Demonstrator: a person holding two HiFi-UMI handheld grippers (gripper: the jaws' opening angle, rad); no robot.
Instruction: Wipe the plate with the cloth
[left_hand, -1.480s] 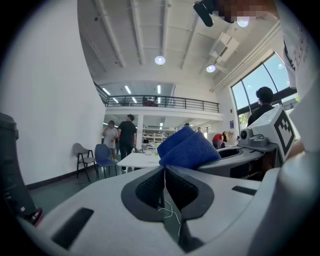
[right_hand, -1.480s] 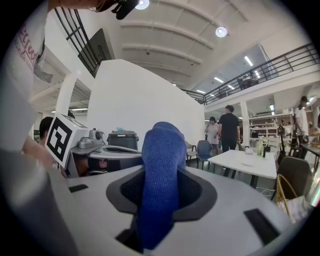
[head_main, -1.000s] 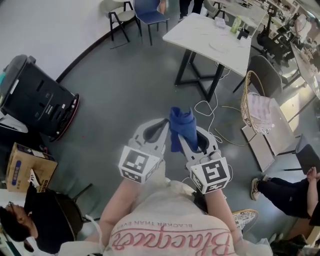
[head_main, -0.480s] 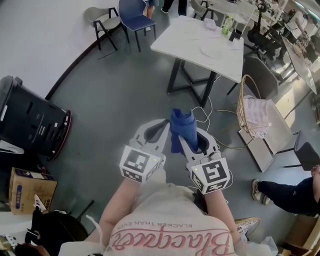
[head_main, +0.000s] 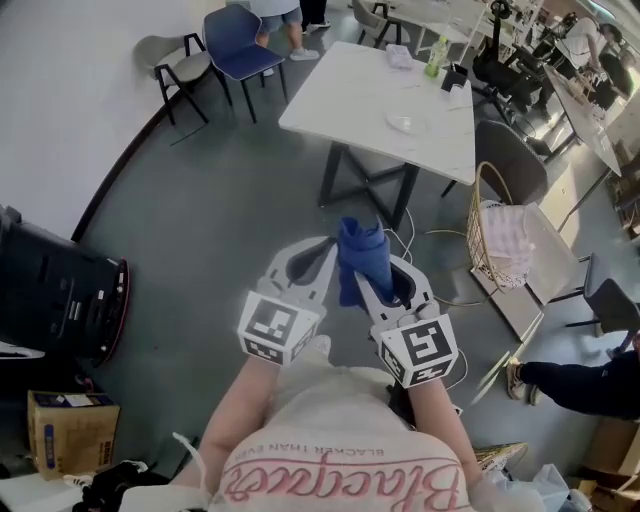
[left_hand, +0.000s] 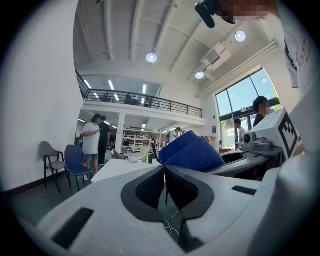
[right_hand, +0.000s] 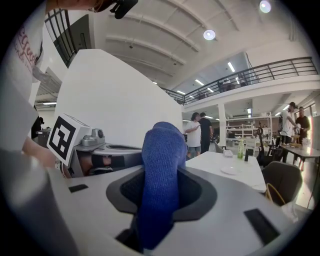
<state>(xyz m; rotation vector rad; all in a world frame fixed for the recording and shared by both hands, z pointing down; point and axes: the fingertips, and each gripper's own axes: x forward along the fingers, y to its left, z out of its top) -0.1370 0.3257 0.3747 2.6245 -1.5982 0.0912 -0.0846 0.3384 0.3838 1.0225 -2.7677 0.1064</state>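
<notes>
My right gripper (head_main: 358, 272) is shut on a blue cloth (head_main: 365, 252), which bulges up out of its jaws (right_hand: 162, 185). The left gripper (head_main: 331, 247) is right beside it, shut and holding nothing (left_hand: 165, 169); in the left gripper view the blue cloth (left_hand: 192, 152) shows just to its right. Both are held level in front of my chest, above the grey floor. Ahead stands a white table (head_main: 350, 95) with a small white plate (head_main: 405, 123) on it; the right gripper view also shows the plate (right_hand: 231, 170).
A green bottle (head_main: 437, 55) and small items stand at the table's far end. Chairs (head_main: 235, 40) are at the far left, and a wicker basket (head_main: 500, 230) and floor cables (head_main: 420, 235) are to the right. A black cart (head_main: 50, 290) is at left. A seated person's legs (head_main: 575, 385) are at right.
The whole view has moved toward the white table, which now lies closer and lower in frame. The black cart slid back to the left. Both grippers keep their pose and the cloth.
</notes>
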